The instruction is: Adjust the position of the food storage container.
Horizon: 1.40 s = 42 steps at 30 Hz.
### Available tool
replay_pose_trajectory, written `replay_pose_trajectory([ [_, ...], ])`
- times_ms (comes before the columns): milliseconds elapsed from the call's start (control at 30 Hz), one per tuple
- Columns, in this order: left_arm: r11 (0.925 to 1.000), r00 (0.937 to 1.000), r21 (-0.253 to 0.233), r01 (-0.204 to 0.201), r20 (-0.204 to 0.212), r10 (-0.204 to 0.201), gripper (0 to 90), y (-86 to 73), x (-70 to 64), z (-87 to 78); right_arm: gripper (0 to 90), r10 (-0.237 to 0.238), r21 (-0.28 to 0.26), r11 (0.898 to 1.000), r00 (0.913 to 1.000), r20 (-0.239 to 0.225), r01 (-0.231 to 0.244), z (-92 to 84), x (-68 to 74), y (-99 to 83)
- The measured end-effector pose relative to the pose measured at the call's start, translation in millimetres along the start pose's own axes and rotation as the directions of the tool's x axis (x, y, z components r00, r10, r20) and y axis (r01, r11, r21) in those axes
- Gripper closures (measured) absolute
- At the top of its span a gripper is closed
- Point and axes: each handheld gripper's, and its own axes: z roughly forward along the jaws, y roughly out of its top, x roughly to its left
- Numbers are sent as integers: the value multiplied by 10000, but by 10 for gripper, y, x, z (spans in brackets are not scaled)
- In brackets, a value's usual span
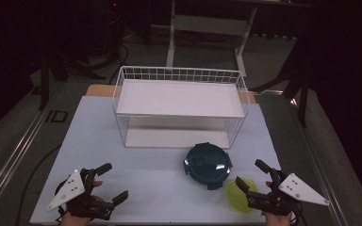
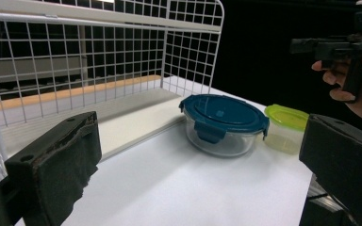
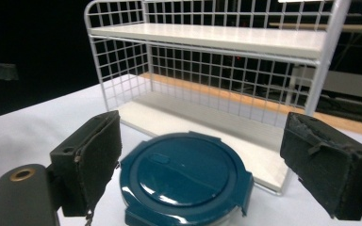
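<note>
A round glass container with a dark teal clip lid (image 1: 207, 165) stands on the white table top, just in front of the rack's right end. A small container with a yellow-green lid (image 1: 239, 195) sits to its front right. My right gripper (image 1: 250, 173) is open at the near right, above and beside the yellow-green container. In the right gripper view the teal lid (image 3: 184, 176) lies low between the two spread pads, untouched. My left gripper (image 1: 113, 182) is open at the near left with nothing between its jaws. From there the teal container (image 2: 224, 117) and the yellow-green one (image 2: 287, 117) stand farther off.
A white wire rack (image 1: 179, 75) with an upper and a lower shelf stands at the back middle of the table. The white table top (image 1: 146, 174) ends close behind both hands. Dark stands and desk legs (image 1: 171, 37) rise from the floor beyond.
</note>
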Motion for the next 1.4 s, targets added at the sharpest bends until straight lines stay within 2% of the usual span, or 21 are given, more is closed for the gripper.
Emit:
replay_pose_trajectory([
  [100, 10000, 10000, -27, 14, -2, -14, 0, 3, 1, -2, 121, -37, 26, 10000, 10000, -25, 37, -2, 12, 19],
  [200, 10000, 10000, -56, -13, 59, 13, 0, 7, -9, 5, 109, -117, 39, 9999, 9994, -324, 118, 7, 57, 120],
  [333, 10000, 9999, -12, -82, 95, 82, 0, 3, -15, 14, 109, 8, -22, 10000, 9991, -430, -9, 18, 51, 194],
  [433, 10000, 9999, 7, -35, 107, 35, 0, -2, -5, 16, 109, -46, 410, 9991, 9981, -621, 71, 80, 10, 269],
  [533, 10000, 10000, -4, -18, 82, 18, 0, -2, 0, 11, 109, -58, 440, 9990, 9991, -419, 76, 109, -19, 291],
  [567, 10000, 10000, -14, -31, 79, 31, 0, -4, 2, 9, 110, 174, 469, 9988, 9973, -720, -141, 133, -83, 302],
  [633, 10000, 10000, -1, -49, 77, 49, 0, -4, 2, 9, 121, 214, 490, 9986, 9972, -713, -180, 147, -113, 305],
  [700, 9999, 9999, 58, -151, 47, 151, 0, -8, 1, 16, 151, 138, 805, 9967, 9993, -342, -110, 202, -213, 300],
  [733, 9999, 9999, 58, -151, 47, 151, 0, -8, 1, 16, 151, 138, 805, 9967, 9993, -342, -110, 202, -213, 300],
  [767, 9998, 9998, 86, -188, 65, 187, 0, -12, -1, 19, 203, 29, 1128, 9936, 9999, -158, -11, 234, -269, 285],
  [867, 9998, 9998, 89, -196, 55, 196, 0, -14, -3, 24, 247, -17, 1450, 9894, 9999, -148, 38, 272, -332, 258],
  [900, 9998, 9998, 88, -183, 69, 182, 0, -14, -1, 24, 303, 46, 1696, 9855, 9999, -137, -22, 308, -391, 220],
  [933, 9998, 9998, 88, -183, 69, 182, 0, -14, -1, 24, 303, 46, 1696, 9855, 9999, -137, -22, 308, -391, 220],
  [967, 9998, 9998, 84, -183, 66, 182, 0, -14, 0, 24, 357, 294, 1833, 9827, 9995, -135, -264, 340, -464, 174],
  [1033, 9998, 9998, 102, -172, 76, 171, 0, -15, 1, 23, 393, 529, 1940, 9798, 9985, -145, -491, 368, -535, 123],
  [1067, 9998, 9998, 110, -175, 63, 174, 0, -15, 0, 22, 393, 529, 1940, 9798, 9985, -145, -491, 368, -535, 123],
  [1100, 9997, 9997, 122, -224, 74, 223, 0, -13, -6, 22, 452, 344, 2155, 9759, 9994, -35, -328, 398, -577, 68],
  [1133, 9997, 9997, 122, -224, 74, 223, 0, -13, -6, 22, 452, 344, 2155, 9759, 9994, -35, -328, 398, -577, 68],
  [1167, 9996, 9996, 120, -259, 89, 258, 0, -13, -17, 27, 505, 352, 2363, 9711, 9994, -22, -337, 430, -622, 12],
  [1367, 9993, 9993, 176, -339, 148, 337, 0, -15, -29, 34, 557, 732, 2683, 9609, 9973, -72, -686, 486, -757, -101],
  [1400, 9992, 9993, 200, -340, 146, 337, 0, -16, -26, 33, 587, 646, 2996, 9521, 9979, -28, -608, 518, -841, -160],
])
